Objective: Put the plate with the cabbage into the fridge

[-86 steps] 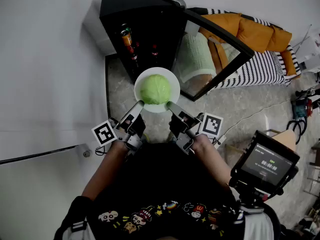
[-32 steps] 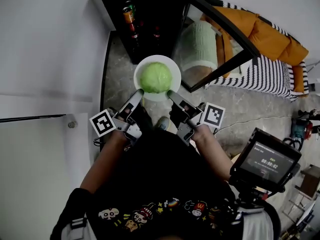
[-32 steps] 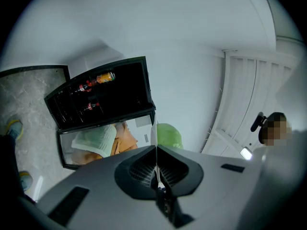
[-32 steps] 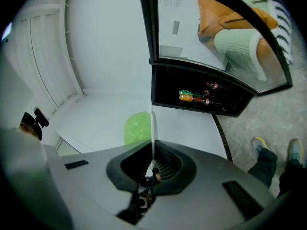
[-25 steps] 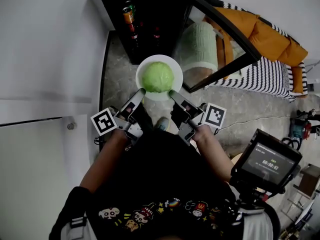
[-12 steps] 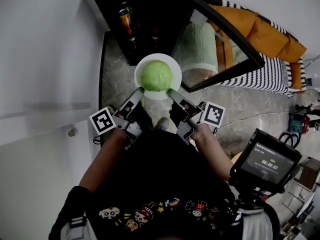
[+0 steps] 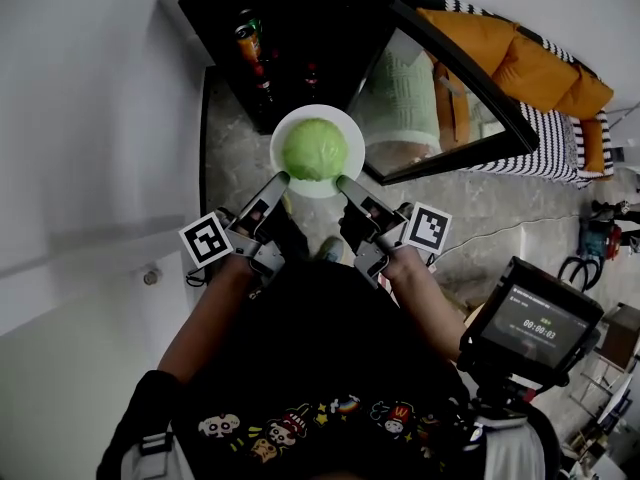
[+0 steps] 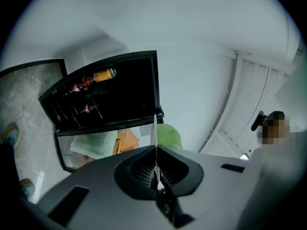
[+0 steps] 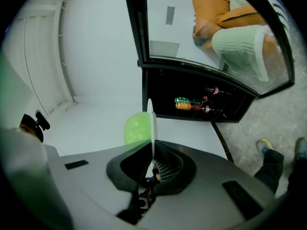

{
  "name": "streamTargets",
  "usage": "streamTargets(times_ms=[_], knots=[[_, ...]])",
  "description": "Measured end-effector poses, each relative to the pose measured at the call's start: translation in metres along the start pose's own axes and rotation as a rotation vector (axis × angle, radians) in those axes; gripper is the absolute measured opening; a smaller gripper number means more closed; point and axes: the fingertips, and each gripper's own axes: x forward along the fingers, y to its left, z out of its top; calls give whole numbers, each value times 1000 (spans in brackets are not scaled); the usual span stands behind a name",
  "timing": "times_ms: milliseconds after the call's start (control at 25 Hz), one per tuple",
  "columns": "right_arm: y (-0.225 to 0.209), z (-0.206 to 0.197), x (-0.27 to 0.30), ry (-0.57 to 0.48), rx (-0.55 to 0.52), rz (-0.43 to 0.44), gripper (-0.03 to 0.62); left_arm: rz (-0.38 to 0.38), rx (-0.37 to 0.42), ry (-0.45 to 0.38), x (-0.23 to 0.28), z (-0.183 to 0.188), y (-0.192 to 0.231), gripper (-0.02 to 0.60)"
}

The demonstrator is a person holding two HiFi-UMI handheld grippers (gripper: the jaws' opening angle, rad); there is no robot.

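While left gripper (image 7: 280, 179) and right gripper (image 7: 342, 181) pinch its rim, plate (image 7: 318, 112) with cabbage (image 7: 316, 149)

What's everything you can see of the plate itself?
The plate is round, white and smooth, with a shallow rim. It is held roughly level in the air in front of the open fridge, not yet inside. The left gripper is shut on its near-left rim and the right gripper on its near-right rim. A green cabbage sits at its middle, leaving bare rim around it.
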Motion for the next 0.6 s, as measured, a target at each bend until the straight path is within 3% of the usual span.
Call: streamTargets(times_ms=[600], knots=[[0,1,0,-20,6,-7,15,14,-1,7,2,1,0,9]])
